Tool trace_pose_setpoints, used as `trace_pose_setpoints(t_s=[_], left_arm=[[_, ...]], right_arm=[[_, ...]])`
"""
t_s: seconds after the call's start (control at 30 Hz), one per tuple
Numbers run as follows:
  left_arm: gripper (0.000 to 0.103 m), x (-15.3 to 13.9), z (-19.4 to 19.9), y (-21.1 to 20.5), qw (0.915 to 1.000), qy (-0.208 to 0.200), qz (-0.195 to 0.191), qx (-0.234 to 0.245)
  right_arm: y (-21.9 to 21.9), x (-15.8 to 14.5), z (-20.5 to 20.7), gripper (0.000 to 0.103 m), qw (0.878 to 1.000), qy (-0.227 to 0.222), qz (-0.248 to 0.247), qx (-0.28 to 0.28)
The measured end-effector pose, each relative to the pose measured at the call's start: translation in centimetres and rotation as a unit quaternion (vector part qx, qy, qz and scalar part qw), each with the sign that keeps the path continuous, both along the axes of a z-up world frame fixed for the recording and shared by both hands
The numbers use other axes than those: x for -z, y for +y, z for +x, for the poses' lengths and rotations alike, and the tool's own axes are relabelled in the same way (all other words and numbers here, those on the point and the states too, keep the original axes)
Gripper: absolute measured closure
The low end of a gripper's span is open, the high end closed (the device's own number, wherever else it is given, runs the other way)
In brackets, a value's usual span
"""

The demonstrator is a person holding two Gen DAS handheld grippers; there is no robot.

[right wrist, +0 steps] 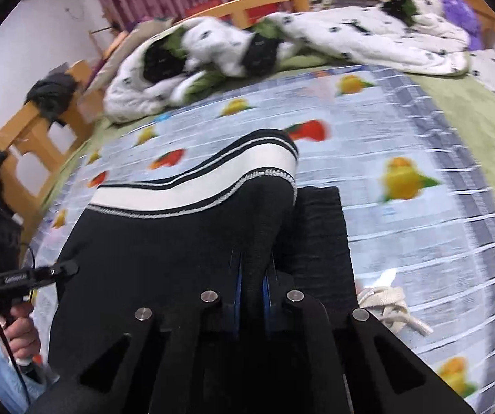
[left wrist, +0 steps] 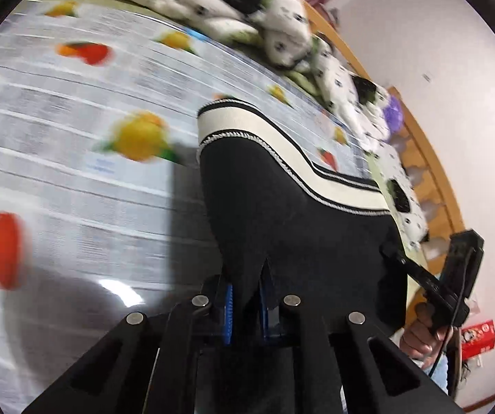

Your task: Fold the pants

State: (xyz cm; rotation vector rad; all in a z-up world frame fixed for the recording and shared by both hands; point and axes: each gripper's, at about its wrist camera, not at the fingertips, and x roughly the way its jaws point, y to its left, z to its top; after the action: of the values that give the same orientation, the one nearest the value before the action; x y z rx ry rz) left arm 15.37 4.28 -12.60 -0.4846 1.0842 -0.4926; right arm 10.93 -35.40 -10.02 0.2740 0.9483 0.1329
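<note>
The black knit pants with a cream, black-striped waistband (left wrist: pixel 302 214) hang stretched between the two grippers above the bed, waistband on the far side, cloth sagging in the middle. The left gripper (left wrist: pixel 247 305) has its blue-padded fingers (left wrist: pixel 228 314) pressed together, pinching a bunched fold at the pants' left edge. The right gripper (right wrist: pixel 252 296) does the same at the right edge, fingers (right wrist: pixel 236 296) clamped tight on a ridge of black cloth. In the left wrist view the right gripper's black body shows at the right, gripped by a hand (left wrist: pixel 426 339); in the right wrist view the left gripper shows at the left, held by the other hand (right wrist: pixel 23 334).

Beneath lies a pale blue-grey bedsheet printed with fruit (right wrist: pixel 402 131), blurred. A white spotted quilt with black and green patches (right wrist: pixel 316 34) lies crumpled at the far side against the wooden bed frame (right wrist: pixel 33 127). A cream knotted cord (right wrist: pixel 392 307) rests on the sheet, near right.
</note>
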Motion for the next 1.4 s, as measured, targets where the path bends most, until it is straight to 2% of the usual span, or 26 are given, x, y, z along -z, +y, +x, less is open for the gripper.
trace_pose_setpoints(t_s=[0.07, 0.23, 0.3, 0.37, 0.43, 0.53, 0.6, 0.67, 0.7, 0.77, 0.87, 0.9, 0.93, 0.97, 1.03, 1.1, 1.13, 1.17, 1.23, 1.27, 1.37, 1.4], left_arm=[[0.092, -0.9, 0.2, 2.8, 0.9997, -0.001, 0.023, -0.010], [0.091, -1.9, 0.1, 7.1, 0.9908, -0.022, 0.133, -0.013], [0.088, -1.0, 0.1, 7.4, 0.9882, -0.019, 0.151, -0.010], [0.081, 0.1, 0.3, 7.4, 0.9893, -0.010, 0.145, -0.016], [0.070, 0.7, 0.1, 7.1, 0.9868, -0.008, 0.160, -0.024], [0.068, 0.8, -0.3, 6.5, 0.9823, -0.017, 0.184, -0.027], [0.059, 0.6, -0.4, 6.2, 0.9788, -0.023, 0.201, -0.031], [0.054, 0.3, -0.5, 6.1, 0.9772, -0.033, 0.207, -0.036], [0.054, 0.2, -0.5, 5.9, 0.9761, -0.036, 0.211, -0.037], [0.054, 0.2, -0.3, 5.5, 0.9747, -0.038, 0.218, -0.034], [0.054, 0.3, -0.4, 5.3, 0.9728, -0.039, 0.226, -0.033], [0.054, 0.3, -0.4, 5.2, 0.9722, -0.039, 0.229, -0.033], [0.054, 0.3, -0.3, 5.2, 0.9717, -0.040, 0.230, -0.033], [0.054, 0.2, -0.4, 5.2, 0.9716, -0.041, 0.231, -0.034], [0.054, -0.2, -0.5, 5.2, 0.9714, -0.051, 0.229, -0.037], [0.052, -0.9, -0.7, 5.3, 0.9724, -0.066, 0.221, -0.037], [0.050, -1.0, -0.7, 5.3, 0.9726, -0.068, 0.220, -0.035], [0.050, -1.1, -0.7, 5.2, 0.9729, -0.070, 0.218, -0.033], [0.050, -1.1, -0.9, 5.2, 0.9735, -0.068, 0.216, -0.031], [0.050, -1.0, -1.2, 5.2, 0.9740, -0.066, 0.215, -0.028], [0.050, -1.1, -2.4, 5.4, 0.9728, -0.073, 0.219, -0.023], [0.050, -1.2, -3.1, 5.6, 0.9716, -0.078, 0.222, -0.019]], right_arm=[[3.0, 0.1, 0.5, 0.094, 1.000, 0.003, 0.019, -0.019], [9.7, 0.3, 0.8, 0.094, 0.995, -0.007, 0.075, -0.068], [11.3, 0.7, 0.6, 0.094, 0.995, -0.011, 0.064, -0.075], [11.8, 1.6, 0.6, 0.094, 0.997, -0.002, 0.029, -0.066], [11.2, 3.0, 0.4, 0.094, 0.998, 0.023, 0.018, -0.055], [10.5, 2.7, -0.4, 0.093, 0.998, 0.015, 0.019, -0.060], [10.8, 2.2, -0.4, 0.089, 0.998, 0.010, 0.006, -0.066], [10.8, 1.9, 0.3, 0.082, 0.998, 0.008, 0.007, -0.069], [10.7, 1.7, 0.9, 0.082, 0.998, 0.006, 0.011, -0.066], [10.5, 1.7, 2.3, 0.071, 0.998, 0.010, 0.019, -0.055], [10.6, 2.5, 4.9, 0.065, 0.998, 0.023, 0.025, -0.044], [10.6, 2.7, 5.4, 0.065, 0.998, 0.024, 0.030, -0.041], [10.7, 2.8, 5.8, 0.069, 0.998, 0.025, 0.033, -0.038], [10.8, 2.6, 6.0, 0.083, 0.998, 0.017, 0.034, -0.041], [11.4, 1.2, 5.5, 0.089, 0.997, -0.017, 0.018, -0.070], [10.9, -0.6, 4.5, 0.090, 0.994, -0.063, 0.037, -0.084], [10.5, -0.9, 4.4, 0.090, 0.993, -0.069, 0.044, -0.081], [10.3, -0.7, 4.6, 0.090, 0.994, -0.064, 0.033, -0.079], [9.9, 1.9, 5.7, 0.089, 0.998, -0.019, -0.004, -0.060], [9.7, 2.9, 5.9, 0.086, 0.999, -0.006, -0.004, -0.052], [9.0, 2.9, 5.7, 0.075, 0.999, -0.011, 0.003, -0.041], [8.9, 2.5, 5.5, 0.075, 0.999, -0.007, 0.000, -0.034]])
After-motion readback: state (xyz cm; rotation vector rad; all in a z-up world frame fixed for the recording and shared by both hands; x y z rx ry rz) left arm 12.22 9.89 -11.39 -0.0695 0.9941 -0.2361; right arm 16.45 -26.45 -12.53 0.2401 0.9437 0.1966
